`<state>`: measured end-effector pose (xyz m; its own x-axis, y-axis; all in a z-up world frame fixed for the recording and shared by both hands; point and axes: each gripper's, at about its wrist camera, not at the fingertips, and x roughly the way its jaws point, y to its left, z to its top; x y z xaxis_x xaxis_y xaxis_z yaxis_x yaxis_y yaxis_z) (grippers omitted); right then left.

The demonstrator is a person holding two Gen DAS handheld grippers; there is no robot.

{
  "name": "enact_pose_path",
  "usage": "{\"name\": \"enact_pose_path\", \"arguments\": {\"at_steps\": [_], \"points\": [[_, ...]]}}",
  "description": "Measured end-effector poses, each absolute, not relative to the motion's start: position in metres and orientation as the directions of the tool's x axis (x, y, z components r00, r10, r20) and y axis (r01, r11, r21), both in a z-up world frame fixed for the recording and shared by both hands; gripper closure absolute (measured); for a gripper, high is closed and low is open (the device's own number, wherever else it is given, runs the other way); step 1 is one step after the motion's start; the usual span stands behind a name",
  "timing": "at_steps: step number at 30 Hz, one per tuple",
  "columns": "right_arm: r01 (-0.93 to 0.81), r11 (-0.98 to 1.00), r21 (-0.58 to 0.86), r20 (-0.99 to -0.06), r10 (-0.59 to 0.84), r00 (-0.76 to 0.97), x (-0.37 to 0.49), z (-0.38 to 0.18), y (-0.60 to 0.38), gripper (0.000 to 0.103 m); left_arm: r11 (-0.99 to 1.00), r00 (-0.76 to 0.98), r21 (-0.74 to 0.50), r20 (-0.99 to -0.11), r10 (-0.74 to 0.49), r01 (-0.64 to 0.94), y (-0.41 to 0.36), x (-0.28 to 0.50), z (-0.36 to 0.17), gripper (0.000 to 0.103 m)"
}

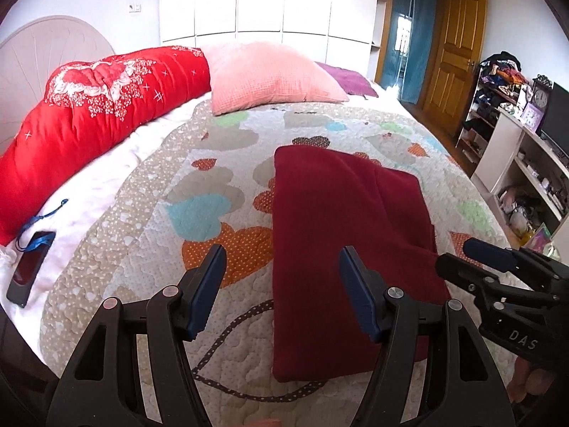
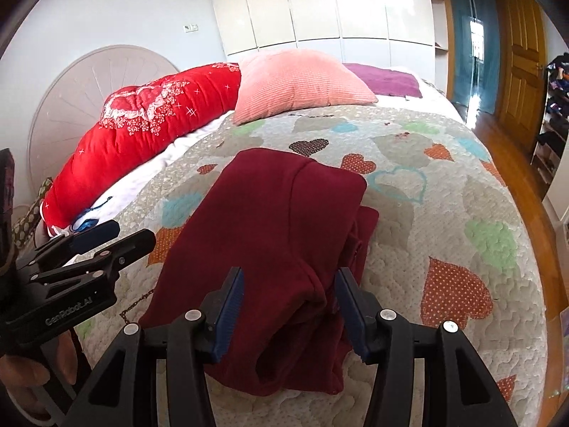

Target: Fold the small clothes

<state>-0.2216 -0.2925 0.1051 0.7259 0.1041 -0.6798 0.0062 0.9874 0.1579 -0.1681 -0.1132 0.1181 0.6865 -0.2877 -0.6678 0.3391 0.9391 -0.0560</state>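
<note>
A dark red garment (image 1: 352,249) lies folded into a long strip on the heart-patterned quilt (image 1: 199,192). It also shows in the right wrist view (image 2: 270,242), with a thicker fold along its right side. My left gripper (image 1: 282,284) is open and empty, above the garment's near left edge. My right gripper (image 2: 290,306) is open and empty, over the garment's near end. The right gripper also shows in the left wrist view (image 1: 462,252) at the garment's right side. The left gripper shows in the right wrist view (image 2: 121,235) at the left.
A red quilted bolster (image 1: 96,114), a pink pillow (image 1: 270,78) and a purple cloth (image 1: 348,78) lie at the bed's far end. A phone with a blue strap (image 1: 28,270) lies on the white sheet at left. Shelves (image 1: 526,163) stand at right.
</note>
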Motion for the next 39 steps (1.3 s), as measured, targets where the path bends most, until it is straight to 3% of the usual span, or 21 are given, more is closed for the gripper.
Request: {"name": "enact_pose_path", "arguments": {"at_steps": [39], "points": [[-0.012,0.983,0.184,-0.694,0.139,0.707,-0.2139,0.0982,-0.2902,0.051,0.94,0.686,-0.035,-0.675,-0.273,0.339,-0.1195,-0.1701,0.1131,0.037]]}}
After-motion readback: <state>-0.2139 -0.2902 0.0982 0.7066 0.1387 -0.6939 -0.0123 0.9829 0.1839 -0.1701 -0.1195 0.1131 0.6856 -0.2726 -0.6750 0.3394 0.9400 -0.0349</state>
